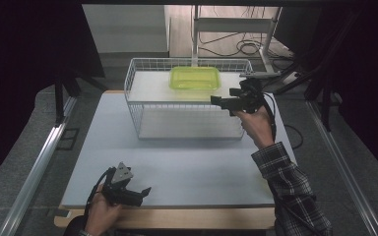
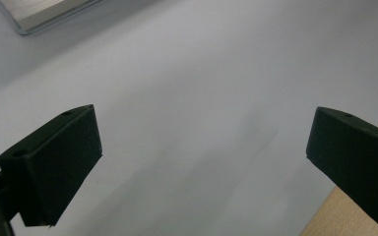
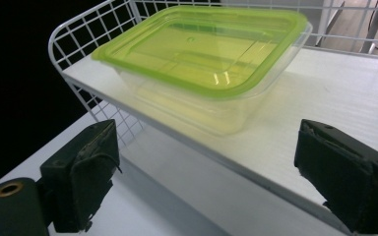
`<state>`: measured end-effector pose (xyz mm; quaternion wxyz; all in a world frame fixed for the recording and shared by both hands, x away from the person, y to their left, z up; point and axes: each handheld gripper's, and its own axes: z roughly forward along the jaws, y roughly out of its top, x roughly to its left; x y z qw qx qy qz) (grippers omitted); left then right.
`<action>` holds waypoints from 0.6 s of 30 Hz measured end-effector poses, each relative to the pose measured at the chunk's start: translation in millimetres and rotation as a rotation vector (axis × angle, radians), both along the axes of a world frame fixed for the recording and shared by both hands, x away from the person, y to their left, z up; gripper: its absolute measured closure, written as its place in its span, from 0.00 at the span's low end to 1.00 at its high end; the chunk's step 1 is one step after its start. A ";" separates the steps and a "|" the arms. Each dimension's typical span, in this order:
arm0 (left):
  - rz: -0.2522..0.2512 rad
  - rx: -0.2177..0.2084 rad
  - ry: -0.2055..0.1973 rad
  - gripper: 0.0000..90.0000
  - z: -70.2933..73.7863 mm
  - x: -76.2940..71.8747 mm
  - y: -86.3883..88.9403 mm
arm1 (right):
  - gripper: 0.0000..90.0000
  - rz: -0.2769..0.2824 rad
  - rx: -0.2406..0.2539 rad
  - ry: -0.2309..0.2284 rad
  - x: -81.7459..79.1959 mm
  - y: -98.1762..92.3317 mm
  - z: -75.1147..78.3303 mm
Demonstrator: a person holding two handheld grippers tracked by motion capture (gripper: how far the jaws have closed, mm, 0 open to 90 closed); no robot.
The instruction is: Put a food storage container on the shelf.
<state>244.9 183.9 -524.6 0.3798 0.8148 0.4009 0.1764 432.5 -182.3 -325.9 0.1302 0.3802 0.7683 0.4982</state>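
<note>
A white wire rack [image 1: 187, 98] stands upper centre, a lidded green container [image 1: 195, 78] occupying its shelf. The table [image 1: 177, 167] across the lower frame lies open.

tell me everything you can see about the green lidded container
The container is a shallow, rounded-rectangle box of clear plastic with a translucent lime-green lid closed on top. It looks empty. It sits upright and flat on the white upper shelf of the white wire basket, toward the far side. Nothing else touches it; the right gripper is close by, jaws open.
</note>
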 end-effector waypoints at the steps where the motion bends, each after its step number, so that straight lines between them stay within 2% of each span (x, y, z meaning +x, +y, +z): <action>1: 0.001 0.001 0.000 0.00 0.3 -0.1 0.1 | 0.10 0.003 -0.006 -0.004 -2.4 0.4 -0.3; 3: 0.000 0.001 0.001 0.00 0.4 -0.2 -0.2 | 0.09 0.012 -0.017 -0.013 -7.0 0.8 -1.8; 8: -0.002 0.004 0.009 0.00 0.2 -0.1 -1.2 | 0.10 0.040 -0.035 0.002 -17.3 -0.4 -10.6; 18: 0.004 -0.003 0.011 0.00 0.4 -0.2 -0.8 | 0.09 0.050 -0.073 0.007 -33.9 -12.1 -30.8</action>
